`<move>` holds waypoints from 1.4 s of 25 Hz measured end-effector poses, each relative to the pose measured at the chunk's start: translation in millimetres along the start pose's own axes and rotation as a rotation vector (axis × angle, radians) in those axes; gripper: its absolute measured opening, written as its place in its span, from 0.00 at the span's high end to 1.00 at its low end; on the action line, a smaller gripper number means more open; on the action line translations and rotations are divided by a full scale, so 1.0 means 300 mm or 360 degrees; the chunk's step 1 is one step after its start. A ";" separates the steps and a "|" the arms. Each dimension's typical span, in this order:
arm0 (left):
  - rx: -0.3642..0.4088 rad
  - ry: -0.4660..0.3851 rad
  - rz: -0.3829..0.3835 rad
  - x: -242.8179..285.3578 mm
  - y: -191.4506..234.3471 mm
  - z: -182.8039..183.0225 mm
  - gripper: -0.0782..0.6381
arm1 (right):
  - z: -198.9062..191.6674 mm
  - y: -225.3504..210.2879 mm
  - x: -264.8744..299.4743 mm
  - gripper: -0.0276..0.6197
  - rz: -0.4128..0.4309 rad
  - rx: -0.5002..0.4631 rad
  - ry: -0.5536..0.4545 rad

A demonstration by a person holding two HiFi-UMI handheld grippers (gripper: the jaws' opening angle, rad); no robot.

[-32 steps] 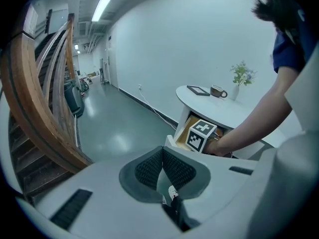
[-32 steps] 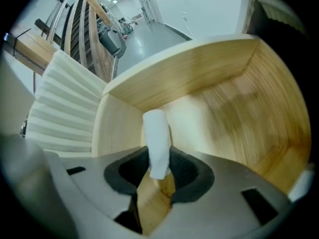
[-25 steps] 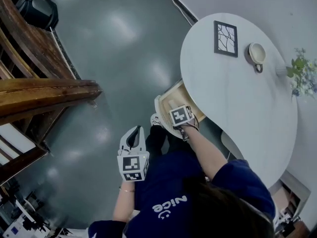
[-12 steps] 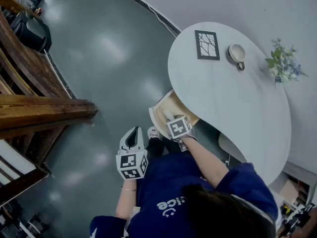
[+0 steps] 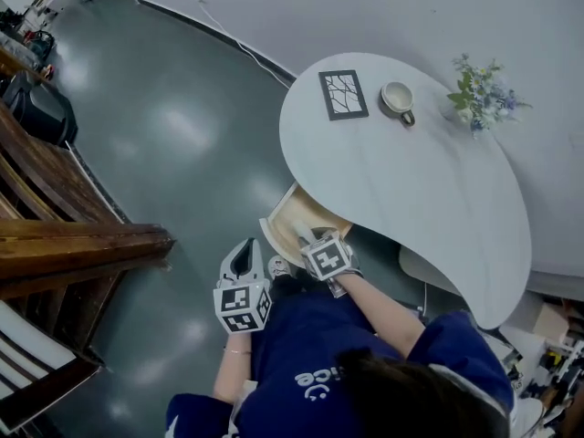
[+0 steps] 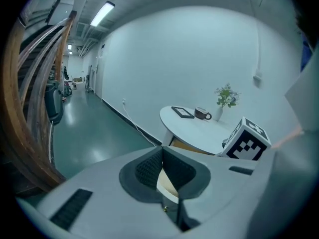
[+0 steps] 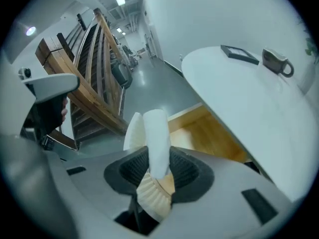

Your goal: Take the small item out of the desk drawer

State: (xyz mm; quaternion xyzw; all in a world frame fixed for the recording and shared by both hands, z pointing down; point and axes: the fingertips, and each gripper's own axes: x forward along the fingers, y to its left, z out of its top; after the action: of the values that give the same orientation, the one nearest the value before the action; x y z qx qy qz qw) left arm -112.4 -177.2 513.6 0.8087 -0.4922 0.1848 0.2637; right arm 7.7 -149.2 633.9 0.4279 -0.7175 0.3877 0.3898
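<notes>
Right tongs (image 7: 158, 171) clamped part-open on small white brush-like item (image 7: 155, 128), at front edge of open light-wood drawer (image 7: 209, 133). Left tongs (image 6: 160, 158) shut, empty, near drawer front. Suggest lifting item straight clear of drawer, steady squeeze, minding white desk top (image 7: 249, 98) over drawer.

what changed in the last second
The right gripper, clamped on the small white item, seems to have drawn back a little from the open drawer toward the person; the head view itself swung, so this is uncertain. Nothing was grasped or released. The left gripper stays low, shut and empty.
</notes>
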 end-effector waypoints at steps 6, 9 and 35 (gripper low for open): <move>0.0048 -0.0037 -0.0097 0.036 -0.054 0.058 0.88 | 0.061 -0.013 -0.142 0.74 -0.0026 0.0053 -0.0243; 0.0077 -0.0049 -0.0151 0.055 -0.085 0.075 0.88 | 0.074 -0.038 -0.208 0.74 -0.0053 0.0093 -0.0338; 0.0378 -0.0428 -0.0349 0.022 -0.312 0.404 0.88 | 0.207 -0.236 -0.763 0.74 -0.0507 0.0206 -0.1115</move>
State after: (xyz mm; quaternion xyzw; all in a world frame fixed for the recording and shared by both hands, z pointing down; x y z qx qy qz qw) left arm -20.9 -220.4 398.1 0.9002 -0.4068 0.1022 0.1171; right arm 134.1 -156.7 421.1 0.6640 -0.7058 0.1972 0.1485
